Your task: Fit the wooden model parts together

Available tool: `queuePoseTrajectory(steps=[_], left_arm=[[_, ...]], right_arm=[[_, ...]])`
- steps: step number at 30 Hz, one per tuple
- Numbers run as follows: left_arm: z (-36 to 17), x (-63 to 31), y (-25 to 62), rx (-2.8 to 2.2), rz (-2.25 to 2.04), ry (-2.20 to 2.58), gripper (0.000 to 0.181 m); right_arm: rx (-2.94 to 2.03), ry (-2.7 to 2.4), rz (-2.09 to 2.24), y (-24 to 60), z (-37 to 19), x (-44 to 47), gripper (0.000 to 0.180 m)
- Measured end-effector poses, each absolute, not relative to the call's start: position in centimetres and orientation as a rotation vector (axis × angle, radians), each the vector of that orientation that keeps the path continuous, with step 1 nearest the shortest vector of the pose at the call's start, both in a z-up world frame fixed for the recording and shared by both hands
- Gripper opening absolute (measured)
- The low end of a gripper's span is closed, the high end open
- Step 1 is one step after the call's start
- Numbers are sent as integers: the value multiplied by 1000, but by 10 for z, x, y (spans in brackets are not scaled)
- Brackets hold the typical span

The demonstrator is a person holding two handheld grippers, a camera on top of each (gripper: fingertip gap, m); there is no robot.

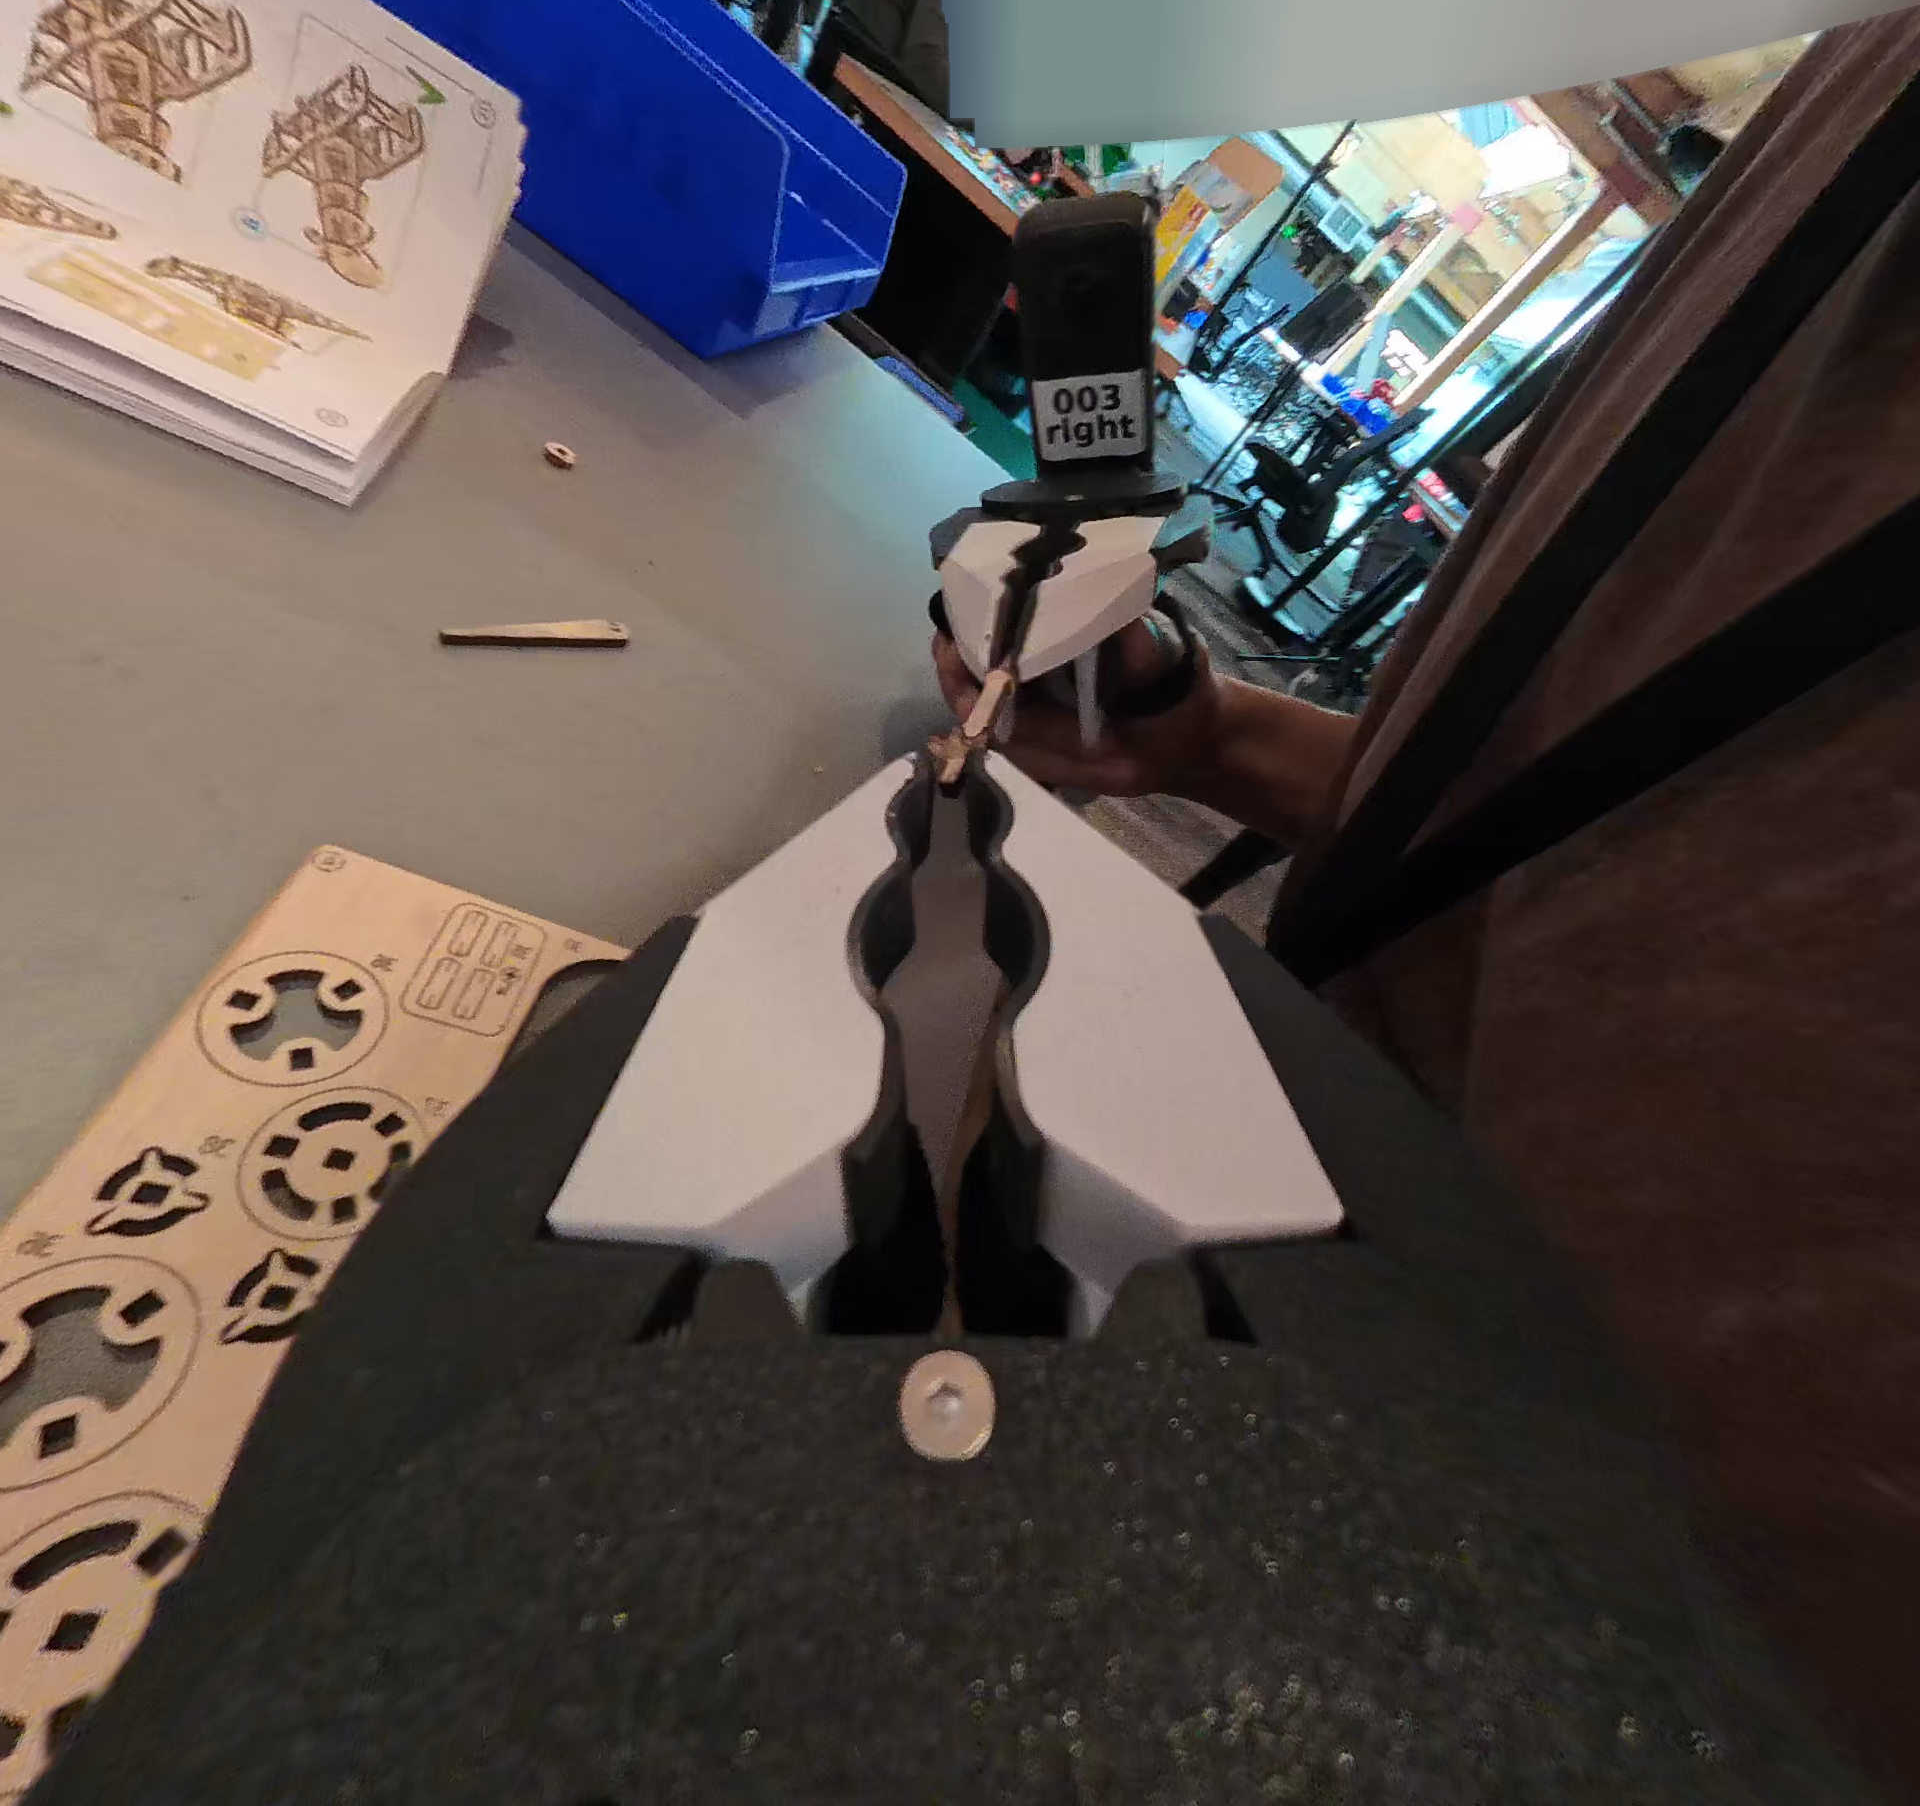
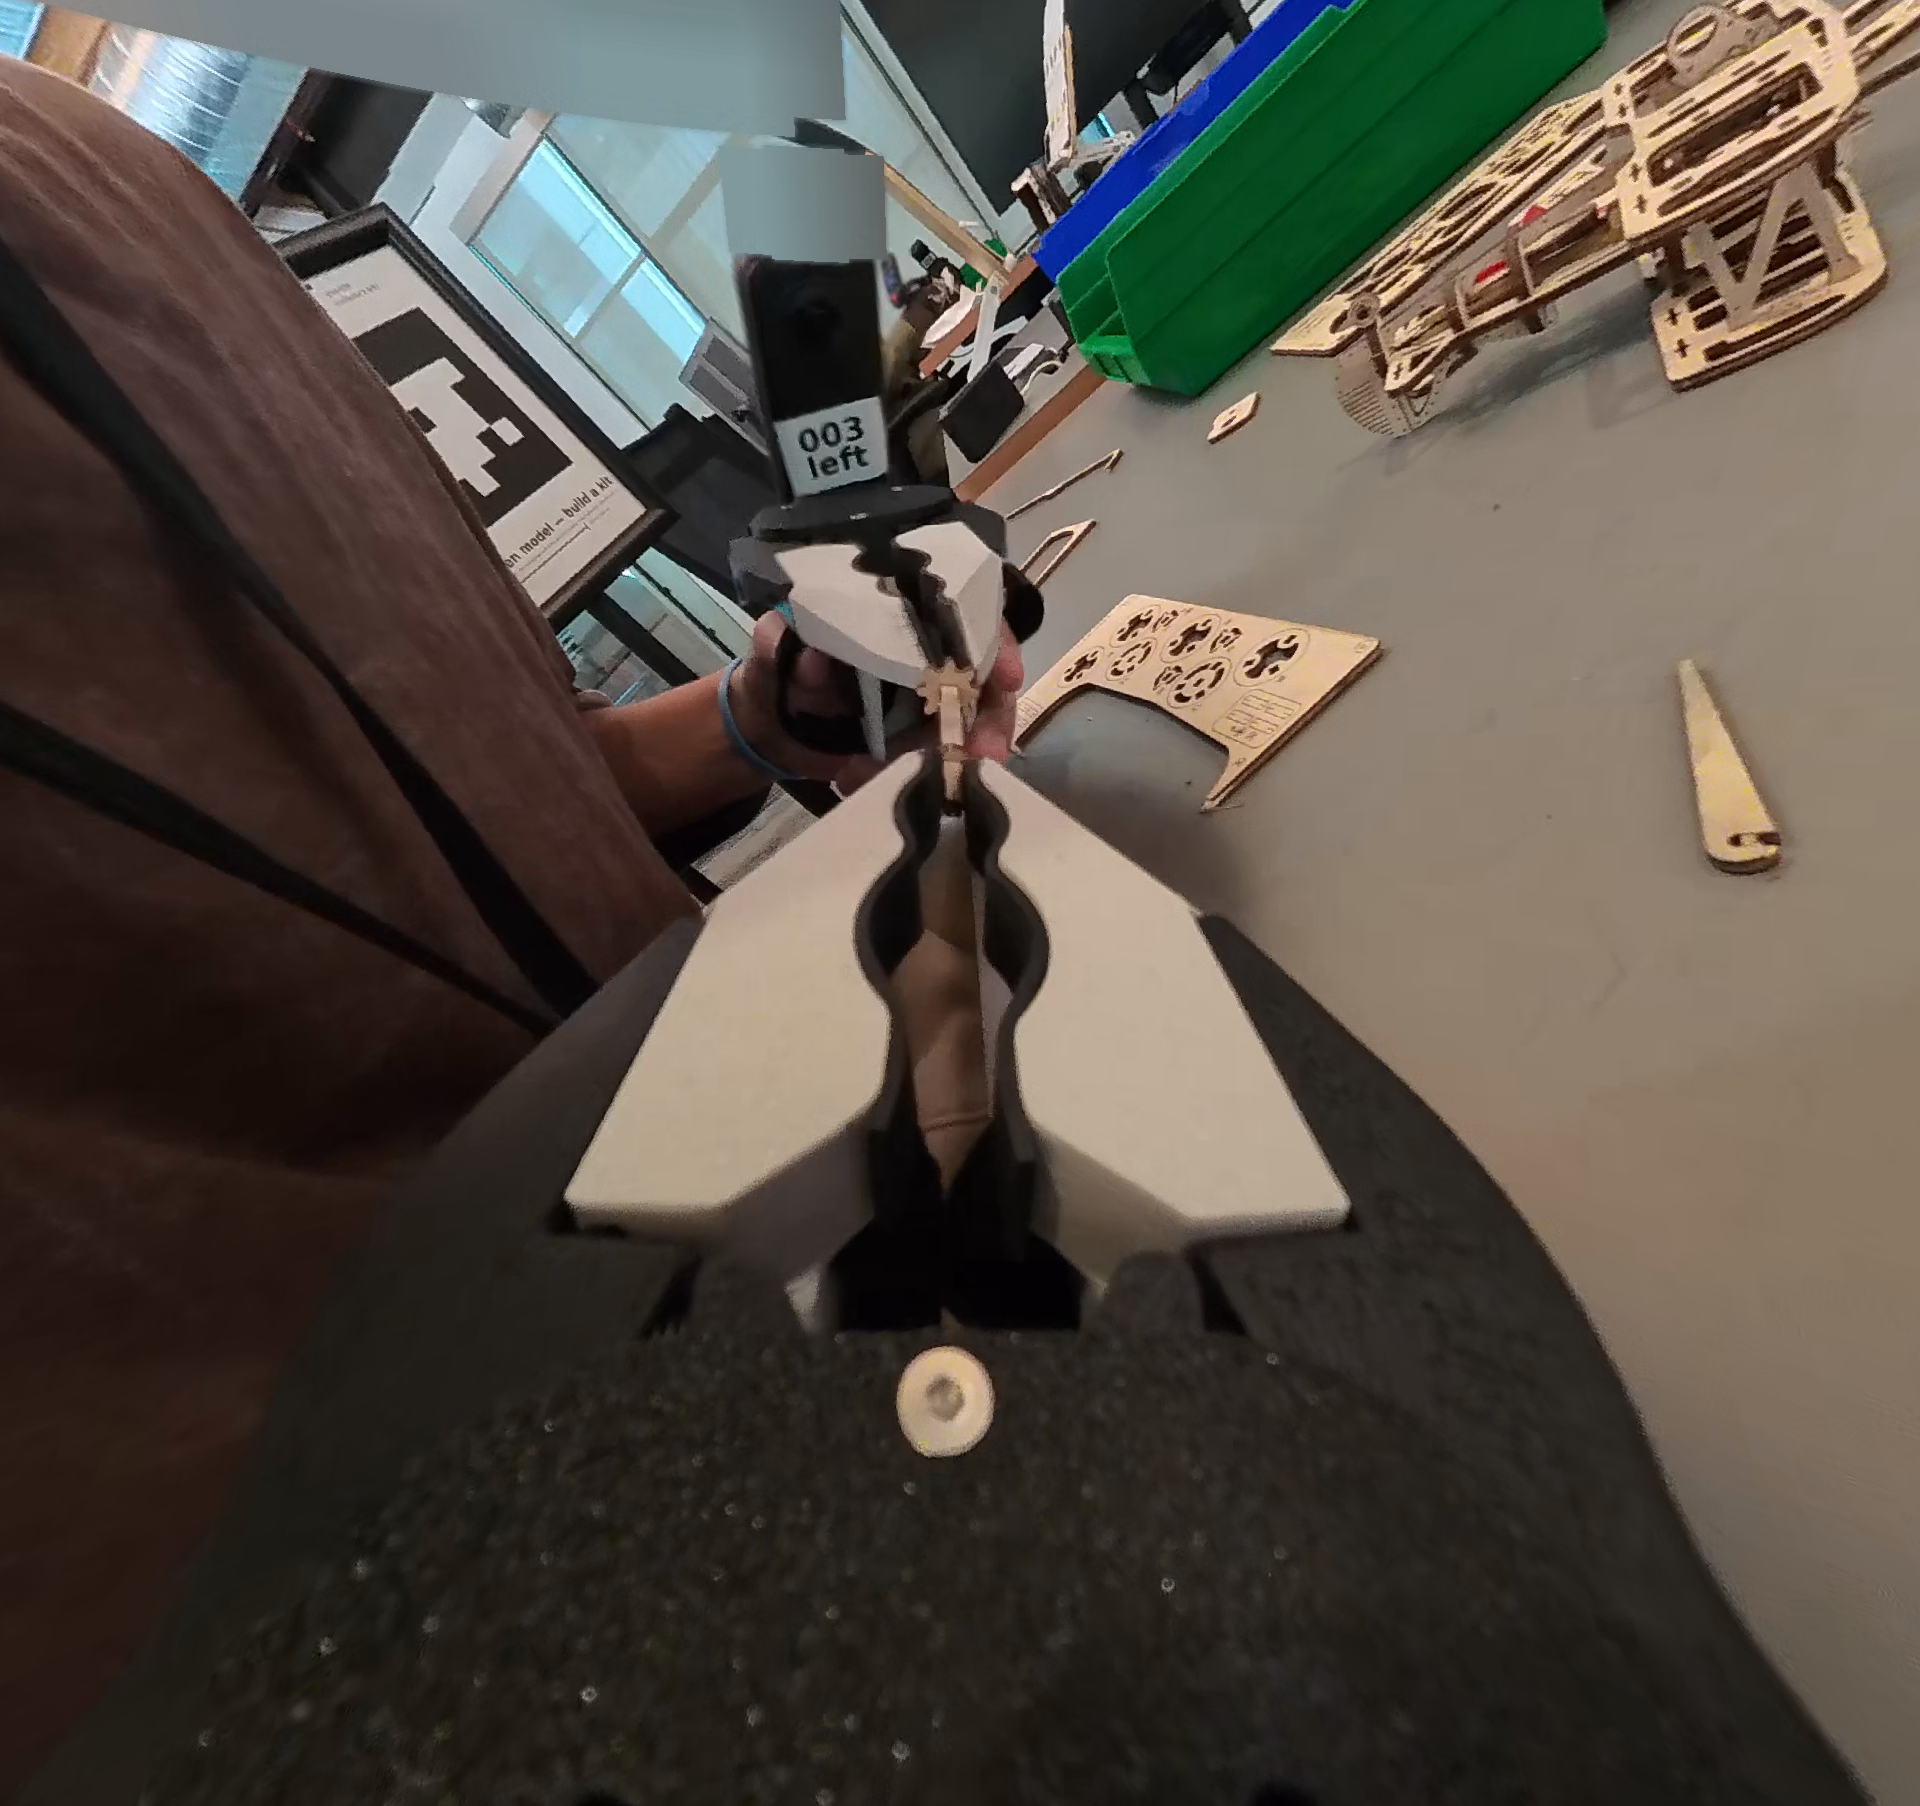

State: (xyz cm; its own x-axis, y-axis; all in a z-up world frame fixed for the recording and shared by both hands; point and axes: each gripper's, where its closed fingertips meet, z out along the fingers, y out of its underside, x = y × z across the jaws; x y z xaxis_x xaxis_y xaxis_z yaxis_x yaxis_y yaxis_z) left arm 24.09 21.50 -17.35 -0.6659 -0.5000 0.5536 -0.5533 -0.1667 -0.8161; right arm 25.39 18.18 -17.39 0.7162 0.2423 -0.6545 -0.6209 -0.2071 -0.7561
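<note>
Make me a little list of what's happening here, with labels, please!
Left gripper: shut on a small pale wooden cross-shaped piece
Right gripper: shut on a thin pale wooden stick piece
Pieces: meeting tip to tip in the air
Table: grey tabletop
Nearby: flat wooden sheet with cut-out shapes, half-built wooden model, open instruction booklet

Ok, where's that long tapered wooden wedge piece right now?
The tapered wooden wedge lies flat on the grey table, on the right of the right wrist view, just right of the punched plywood sheet. The left wrist view shows it below the instruction booklet.
</note>
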Motion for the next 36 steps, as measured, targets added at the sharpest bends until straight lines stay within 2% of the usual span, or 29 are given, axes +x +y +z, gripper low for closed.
queuePoseTrajectory(steps=[6,8,11,15,20,26,34,36], left_arm=[[-180,245,217,1307,1988,-2085,34],[-183,242,211,1277,1955,-2100,36],[-198,235,202,1229,1858,-2264,34],[-217,233,201,1186,1726,-2572,22],[-222,235,205,1181,1672,-2697,14],[-235,235,203,1176,1547,-2831,14],[-243,230,194,1095,1500,-2964,13],[-245,230,195,1093,1477,-2999,13]], right_arm=[[-1613,352,818,183,-178,258,2],[-1646,353,811,185,-182,257,2],[-1695,341,817,187,-188,251,2],[-1725,337,814,189,-192,249,2],[-1732,339,812,190,-193,249,1],[-1694,279,743,198,-185,243,4],[-1943,261,655,201,-221,231,0],[-1957,243,670,199,-222,228,7]])
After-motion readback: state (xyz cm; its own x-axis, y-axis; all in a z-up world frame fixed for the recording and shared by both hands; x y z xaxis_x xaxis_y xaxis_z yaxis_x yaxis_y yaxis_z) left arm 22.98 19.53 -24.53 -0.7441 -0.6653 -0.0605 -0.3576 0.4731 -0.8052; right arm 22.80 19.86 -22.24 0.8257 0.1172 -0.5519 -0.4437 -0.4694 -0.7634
